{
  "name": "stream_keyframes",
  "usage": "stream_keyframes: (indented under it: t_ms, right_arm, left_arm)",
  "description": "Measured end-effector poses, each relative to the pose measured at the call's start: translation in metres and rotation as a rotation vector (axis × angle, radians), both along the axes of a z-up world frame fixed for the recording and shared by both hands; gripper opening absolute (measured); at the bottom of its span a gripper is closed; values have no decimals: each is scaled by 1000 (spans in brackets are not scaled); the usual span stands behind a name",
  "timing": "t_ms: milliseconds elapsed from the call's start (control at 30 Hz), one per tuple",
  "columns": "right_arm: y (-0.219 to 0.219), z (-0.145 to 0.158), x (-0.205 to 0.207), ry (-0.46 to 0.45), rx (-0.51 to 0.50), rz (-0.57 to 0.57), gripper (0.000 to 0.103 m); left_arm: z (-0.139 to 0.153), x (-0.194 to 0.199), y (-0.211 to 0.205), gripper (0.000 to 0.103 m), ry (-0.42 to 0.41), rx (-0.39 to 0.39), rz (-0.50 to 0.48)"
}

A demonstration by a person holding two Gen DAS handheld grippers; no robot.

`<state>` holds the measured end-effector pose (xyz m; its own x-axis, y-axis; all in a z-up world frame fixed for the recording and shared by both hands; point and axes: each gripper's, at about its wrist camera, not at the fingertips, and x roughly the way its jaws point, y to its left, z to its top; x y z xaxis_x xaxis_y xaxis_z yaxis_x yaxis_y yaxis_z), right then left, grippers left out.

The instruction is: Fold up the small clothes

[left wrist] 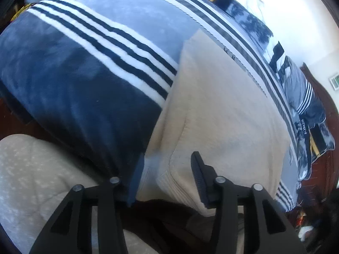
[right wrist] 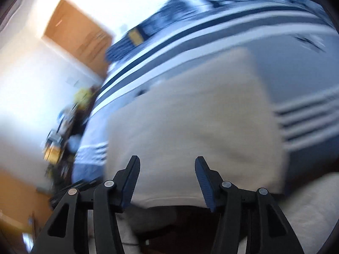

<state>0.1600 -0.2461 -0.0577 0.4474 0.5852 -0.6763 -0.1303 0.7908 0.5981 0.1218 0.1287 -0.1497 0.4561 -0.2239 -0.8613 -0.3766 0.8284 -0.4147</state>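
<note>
A blue blanket [left wrist: 70,80] with white and dark stripes covers the bed. On it lies a cream garment [left wrist: 222,114], flat, its near edge at the bed's edge. The left gripper [left wrist: 167,177] and the right gripper [right wrist: 167,180] both have jaws wide apart above this near edge, holding nothing.

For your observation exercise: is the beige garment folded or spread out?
Folded: the beige garment lies as a compact rectangle with straight edges on the striped blanket. How many layers, cannot tell.
</note>
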Motion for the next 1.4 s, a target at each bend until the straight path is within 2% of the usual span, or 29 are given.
stream_keyframes:
  t_ms: [167,367,400,533,633,800,900,967,1167,1267,1300,1333,1367,1400]
  right_arm:
    - [75,13,42,18,23,183,62]
    - [154,0,96,113,-19,325,62]
    - [168,-3,100,123,-33,346,62]
    - [208,-22,119,203,-94,395,62]
    - [243,-39,131,269,-181,424,62]
    - [282,-58,144,347,-219,484,62]
    - [306,-66,149,366,-298,499,60]
    - [325,-70,152,372,-359,536,50]
    - [362,-97,152,393,-614,607,48]
    - [374,-103,152,351,-715,634,47]
    - [378,-105,151,328,-751,643,44]
    - [380,-107,149,295,-801,645,30]
    - [381,-111,148,272,-845,648,21]
    - [379,-112,147,264,-852,652,19]
  left_arm:
    - [-22,6,9,46,42,-59,-23]
    - [-41,13,19,46,69,-156,-50]
    - [-43,14,21,43,69,-169,-52]
    - [-45,15,20,14,54,-253,-71]
    - [-41,10,24,12,32,-293,-66]
    - [-34,6,25,12,-2,-316,-72]
    - [-23,5,21,11,-45,-323,-66]
    - [-18,0,20,11,-72,-321,-61]
    - [-6,-5,20,11,-126,-329,-68]
    - [-2,-6,18,11,-134,-309,-84]
    - [0,-5,17,11,-137,-297,-87]
    - [2,-6,16,11,-140,-283,-88]
    - [4,-6,14,11,-144,-272,-91]
    - [7,-8,12,11,-148,-259,-99]
